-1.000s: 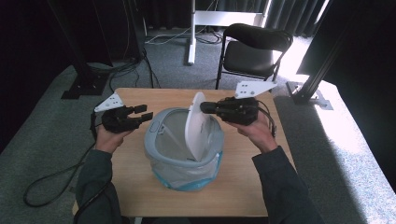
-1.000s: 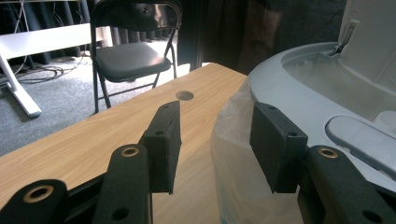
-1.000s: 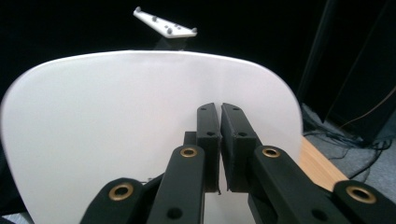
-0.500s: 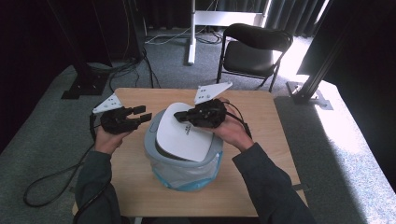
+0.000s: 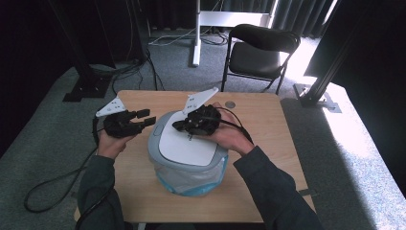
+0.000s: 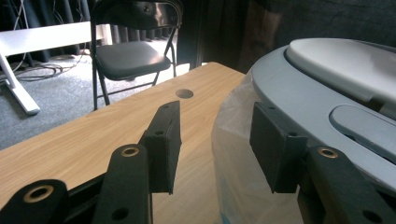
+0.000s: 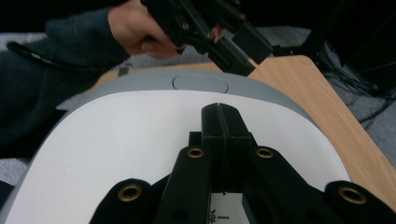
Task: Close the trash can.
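Though bag-lined — bin (image 5: 187,158), white lid (image 5: 186,148) flat

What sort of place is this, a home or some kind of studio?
Probably a recording or lab space, not a home: black curtains hang around a lone wooden table, cables trail over grey carpet, and a folding chair stands beside a white stand.
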